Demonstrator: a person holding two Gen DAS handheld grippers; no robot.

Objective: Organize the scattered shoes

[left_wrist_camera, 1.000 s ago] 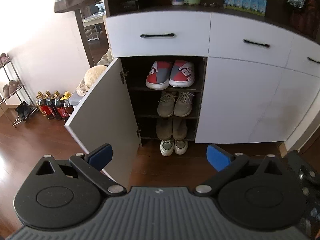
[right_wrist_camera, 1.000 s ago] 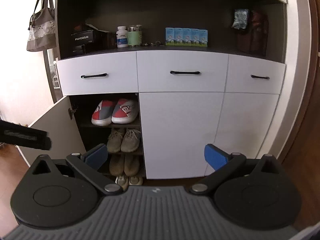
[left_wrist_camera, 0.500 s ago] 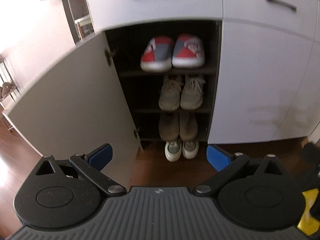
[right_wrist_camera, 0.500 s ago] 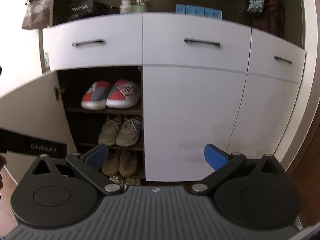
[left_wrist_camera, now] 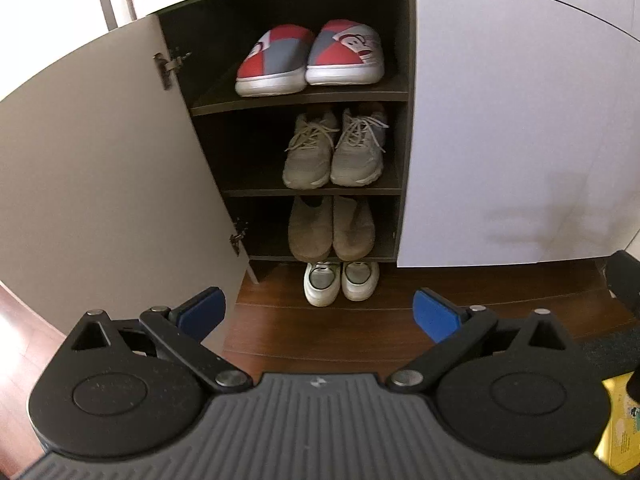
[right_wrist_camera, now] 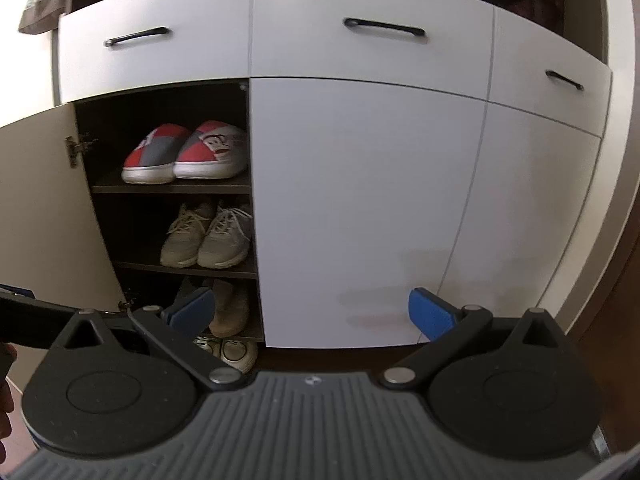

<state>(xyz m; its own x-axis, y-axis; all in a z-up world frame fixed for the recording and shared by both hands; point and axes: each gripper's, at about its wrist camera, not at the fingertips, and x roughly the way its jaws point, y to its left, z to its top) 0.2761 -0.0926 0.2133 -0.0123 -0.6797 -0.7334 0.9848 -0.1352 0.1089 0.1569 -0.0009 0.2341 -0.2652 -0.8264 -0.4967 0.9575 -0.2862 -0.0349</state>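
An open white shoe cabinet holds pairs on dark shelves: red-grey slippers on top, beige lace-up sneakers in the middle, tan slip-ons below. White-green sneakers stand on the floor under the lowest shelf. My left gripper is open and empty, low in front of the white-green sneakers. My right gripper is open and empty, facing the closed middle door. The slippers and the beige sneakers also show in the right wrist view.
The cabinet's left door stands swung open toward me on the left. The floor is dark wood. Drawers with black handles run above the doors. A yellow object lies at the lower right.
Both grippers have moved closer to the cabinet and lower. The shoes have not moved. Both grippers stay open.
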